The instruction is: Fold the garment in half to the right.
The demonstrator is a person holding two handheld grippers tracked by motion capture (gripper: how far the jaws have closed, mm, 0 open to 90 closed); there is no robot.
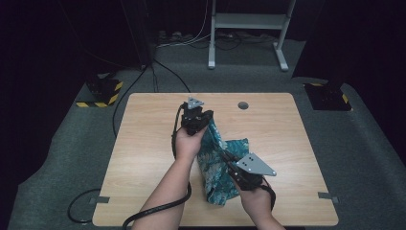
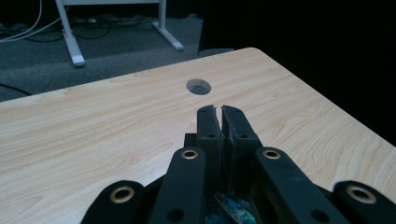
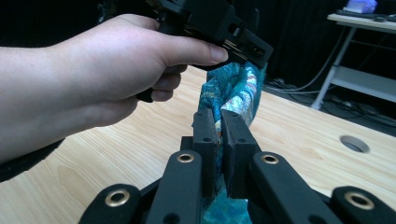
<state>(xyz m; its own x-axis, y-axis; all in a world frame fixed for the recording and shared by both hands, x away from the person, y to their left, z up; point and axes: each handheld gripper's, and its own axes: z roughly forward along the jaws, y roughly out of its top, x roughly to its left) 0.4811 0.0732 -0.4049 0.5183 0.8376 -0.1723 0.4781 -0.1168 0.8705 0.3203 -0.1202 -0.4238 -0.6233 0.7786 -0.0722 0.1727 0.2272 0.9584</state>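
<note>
While both pairs of fingers pinch the teal patterned cloth (image 1: 218, 163), we record them as pressed together on fabric. In the left gripper view the left gripper (image 2: 220, 122) shows its pads nearly meeting, with a scrap of the cloth visible low between the fingers (image 2: 208, 133). In the right gripper view the right gripper (image 3: 219, 128) clamps a fold that rises between its fingers (image 3: 233, 135) toward the other hand.

From the high view, the left gripper (image 1: 195, 117) holds the far end of the cloth lifted above the middle of the table (image 1: 143, 143), and the left hand (image 1: 187, 143) sits just beneath it. The right gripper (image 1: 242, 170) holds the near part, right of centre, with the right hand (image 1: 256, 199) by the near edge. The lower folds look to rest on or just above the wood; we cannot tell which.

We judge the step in hand to be spreading or folding the cloth between two grips. Doing it well calls for steady pinches, hands drawn apart evenly, and the slack taken up without tugging fabric from either grip.

The cloth's long axis runs from far-left to near-right, upper end at the left gripper, sloping down toward the person. A cable hole (image 1: 243, 105) lies farther off, well apart.
</note>
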